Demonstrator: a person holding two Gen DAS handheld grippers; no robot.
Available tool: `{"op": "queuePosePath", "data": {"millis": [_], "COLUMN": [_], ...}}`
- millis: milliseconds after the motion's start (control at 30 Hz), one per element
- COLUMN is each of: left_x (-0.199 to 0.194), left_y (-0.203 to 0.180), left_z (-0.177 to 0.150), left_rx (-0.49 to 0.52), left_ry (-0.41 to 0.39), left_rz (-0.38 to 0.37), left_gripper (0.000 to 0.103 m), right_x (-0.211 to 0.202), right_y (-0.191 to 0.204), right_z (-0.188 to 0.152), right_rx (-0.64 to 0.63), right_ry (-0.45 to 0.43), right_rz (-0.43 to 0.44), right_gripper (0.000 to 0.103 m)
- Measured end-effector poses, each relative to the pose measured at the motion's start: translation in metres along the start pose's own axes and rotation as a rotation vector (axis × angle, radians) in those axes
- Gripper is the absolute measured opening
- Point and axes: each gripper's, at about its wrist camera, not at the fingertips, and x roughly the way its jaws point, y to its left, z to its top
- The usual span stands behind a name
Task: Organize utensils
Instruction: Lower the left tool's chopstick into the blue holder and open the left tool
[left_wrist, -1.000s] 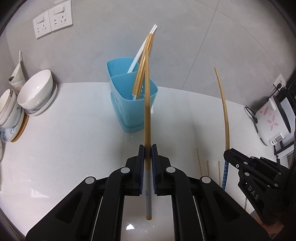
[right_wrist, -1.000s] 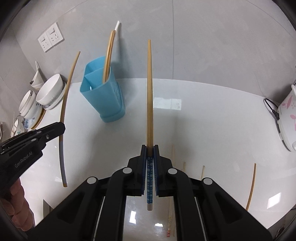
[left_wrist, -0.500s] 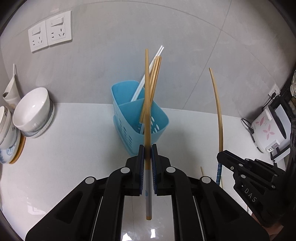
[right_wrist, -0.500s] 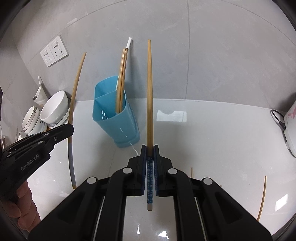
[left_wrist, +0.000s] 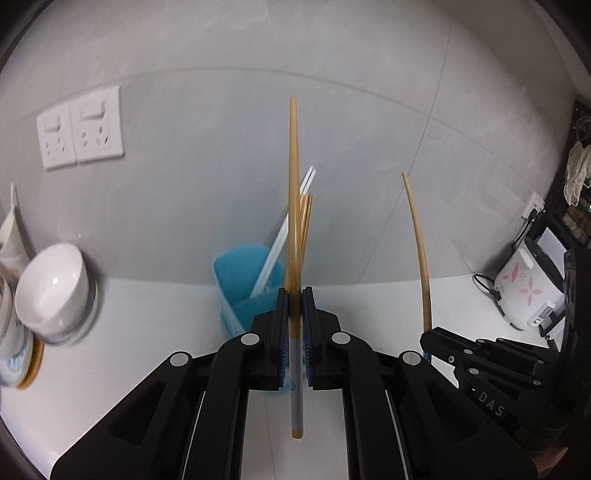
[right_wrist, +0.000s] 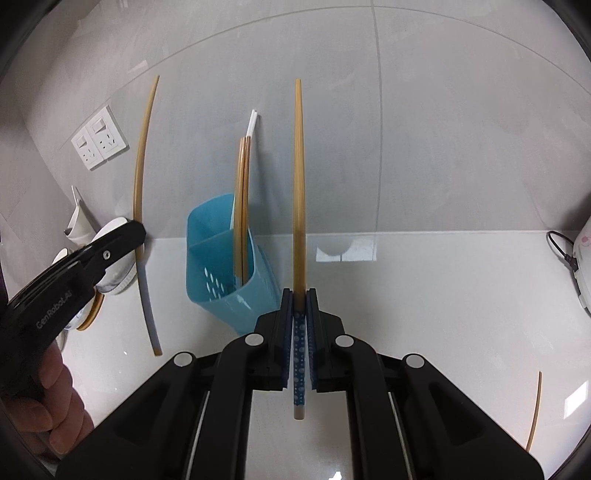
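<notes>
Left wrist view: the left gripper (left_wrist: 294, 317) is pinched on a grey-handled chopstick (left_wrist: 293, 221), long axis upright at frame centre. The blue holder (left_wrist: 236, 280) is seen directly behind the tips, apparently nearest this hand, though blurred.

Right wrist view: the right gripper (right_wrist: 300, 314) is clamped on a blue-dotted chopstick (right_wrist: 298, 184), likewise upright; the holder (right_wrist: 218, 277) lies left of centre.

Both wrist views face holder (left_wrist: 240, 280) — close, downward-tilted.
</notes>
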Motion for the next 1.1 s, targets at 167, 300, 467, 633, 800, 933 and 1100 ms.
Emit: {"op": "queuePosePath", "data": {"millis": [167,300,467,633,800,933,1100], "left_x": [0.012,0.023,0.04,0.06,0.076,0.088,0.092], "left_y": [-0.001,-0.001,-0.002,-0.003,-0.002,0.0,-0.003], "left_z": [0.012,0.015,0.013,0.008,-0.001,-0.008,-0.011], "left_rx": [0.01,0.017,0.041,0.063,0.086,0.084,0.097], "left_ry": [-0.075,-0.149,-0.204,-0.22,-0.212,-0.17,-0.122], "left_rz": [-0.039,-0.103,-0.113,-0.1,-0.08,-0.068,-0.062], "left_gripper": [0.007,0.007,0.007,0.007,0.007,0.007,0.008], "right_x": [0.002,0.002,0.008,0.015,0.02,0.023,0.024], "right_y": [-0.005,-0.011,-0.018,-0.02,-0.024,-0.023,-0.02], "right_z": [0.01,0.016,0.019,0.019,0.018,0.017,0.016], "right_rx": [0.007,0.024,0.039,0.043,0.055,0.055,0.043], "right_ry": [-0.033,-0.058,-0.06,-0.053,-0.044,-0.036,-0.033], "right_rz": [0.031,0.053,0.057,0.056,0.057,0.063,0.069], "right_gripper": [0.006,0.006,0.006,0.006,0.006,0.006,0.006]}}
